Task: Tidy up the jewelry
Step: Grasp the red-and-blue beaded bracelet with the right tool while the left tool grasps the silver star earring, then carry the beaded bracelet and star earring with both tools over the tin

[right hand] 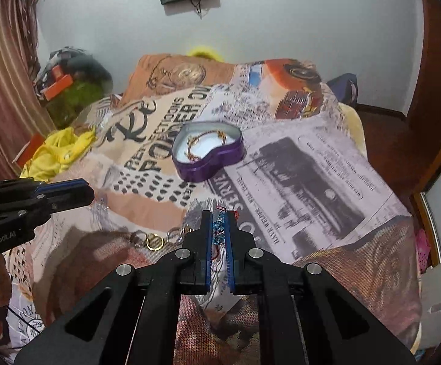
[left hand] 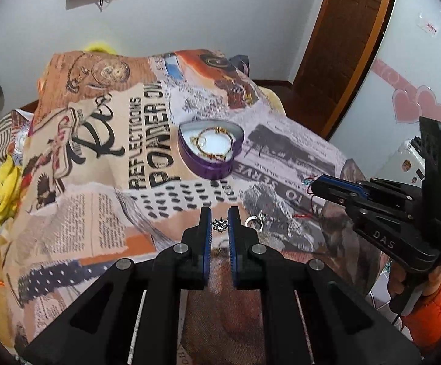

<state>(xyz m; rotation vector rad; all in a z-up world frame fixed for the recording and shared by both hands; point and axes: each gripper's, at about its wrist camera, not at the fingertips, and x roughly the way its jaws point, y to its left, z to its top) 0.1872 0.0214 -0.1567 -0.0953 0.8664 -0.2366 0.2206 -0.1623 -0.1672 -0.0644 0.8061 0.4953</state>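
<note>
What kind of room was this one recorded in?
Probably a bedroom: a printed blanket drapes what looks like a bed, with a wooden door, heart wall stickers and loose clothes nearby.

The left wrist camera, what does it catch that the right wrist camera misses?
Only the left wrist view shows the silver star-shaped ornament gripped by the left gripper, and pink heart wall stickers. Only the right wrist view shows the shiny gold ring and striped brown curtain. Both show the purple heart-shaped tin holding a gold chain bracelet.
</note>
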